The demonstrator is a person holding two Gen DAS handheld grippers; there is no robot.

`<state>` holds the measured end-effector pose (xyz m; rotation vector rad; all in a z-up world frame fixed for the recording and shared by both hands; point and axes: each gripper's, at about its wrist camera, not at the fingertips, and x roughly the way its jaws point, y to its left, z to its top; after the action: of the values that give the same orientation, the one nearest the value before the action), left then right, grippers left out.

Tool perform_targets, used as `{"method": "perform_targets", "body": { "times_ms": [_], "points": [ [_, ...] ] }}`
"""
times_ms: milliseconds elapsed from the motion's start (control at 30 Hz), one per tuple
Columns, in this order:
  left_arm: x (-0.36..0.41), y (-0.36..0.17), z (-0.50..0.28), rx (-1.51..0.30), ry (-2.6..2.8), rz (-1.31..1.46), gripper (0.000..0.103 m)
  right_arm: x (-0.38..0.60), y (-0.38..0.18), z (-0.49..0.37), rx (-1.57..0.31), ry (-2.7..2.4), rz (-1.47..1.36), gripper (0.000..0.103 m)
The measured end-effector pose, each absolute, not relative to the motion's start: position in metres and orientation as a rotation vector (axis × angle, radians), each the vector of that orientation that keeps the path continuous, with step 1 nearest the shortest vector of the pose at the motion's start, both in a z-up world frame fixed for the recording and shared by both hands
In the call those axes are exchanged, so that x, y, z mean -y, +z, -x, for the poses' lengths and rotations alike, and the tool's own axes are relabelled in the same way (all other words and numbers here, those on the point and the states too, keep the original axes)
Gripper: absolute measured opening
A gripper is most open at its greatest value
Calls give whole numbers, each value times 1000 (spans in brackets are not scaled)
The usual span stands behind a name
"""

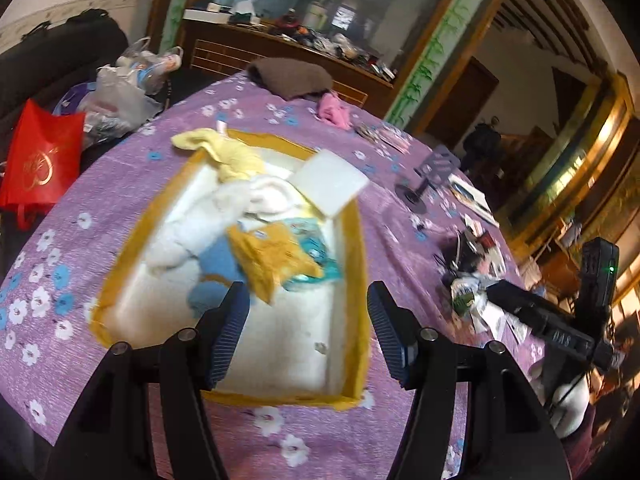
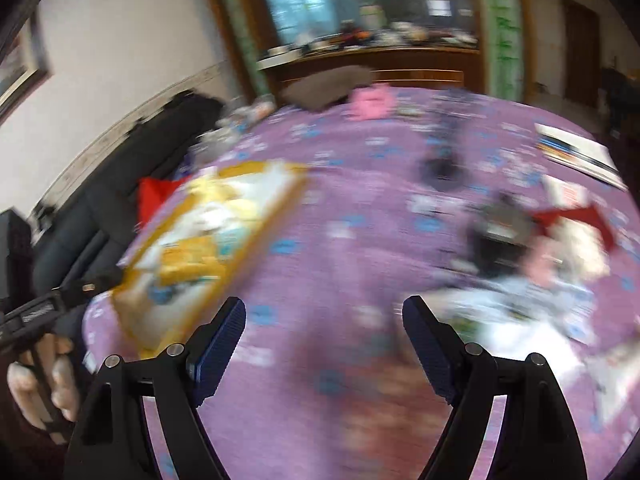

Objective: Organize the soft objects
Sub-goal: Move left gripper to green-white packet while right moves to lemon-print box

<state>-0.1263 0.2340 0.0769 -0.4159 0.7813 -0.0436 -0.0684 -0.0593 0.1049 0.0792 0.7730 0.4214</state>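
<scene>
On the purple flowered cloth (image 1: 120, 200) sits a shallow white box with yellow-taped edges (image 1: 362, 280), its long axis running from the left gripper (image 1: 306, 332) away toward the far end of the table and leaning slightly left in the left wrist view. Soft things are heaped in its far half: a pale yellow cloth (image 1: 224, 152) draped over the far-left rim, a white fluffy piece (image 1: 248, 200) below it, a mustard cloth (image 1: 272, 256) nearest the fingers, a teal printed piece (image 1: 316, 252) at its right. A white flat slab (image 1: 332, 184) leans across the far-right corner. The near half of the box floor lies bare.

The left gripper stands about half open above the near rim, nothing between its pads. The right gripper (image 2: 324, 344) is spread wider, also holding nothing, over bare cloth to the right of the box; its view is blurred. Between box and right-hand clutter of papers (image 1: 476, 264) runs a strip of free cloth. A pink soft item (image 1: 334, 110) lies apart near the far edge, beside a brown cloth (image 1: 292, 76).
</scene>
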Motion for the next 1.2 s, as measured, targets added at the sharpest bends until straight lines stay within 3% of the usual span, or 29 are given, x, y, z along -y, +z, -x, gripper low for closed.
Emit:
{"method": "perform_targets", "body": {
  "times_ms": [333,833,933,1200],
  "points": [
    [-162,72,114,-853,-155,311,60,237,97,68,-759,125,-381,83],
    [-117,74,117,-897,-192,212,60,165,45,1,-958,419,-424,83],
    [-115,71,115,-903,-197,210,60,158,44,8,-1026,640,-519,79],
    [-106,61,114,-932,-237,205,60,186,67,32,-914,380,-303,82]
  ]
}}
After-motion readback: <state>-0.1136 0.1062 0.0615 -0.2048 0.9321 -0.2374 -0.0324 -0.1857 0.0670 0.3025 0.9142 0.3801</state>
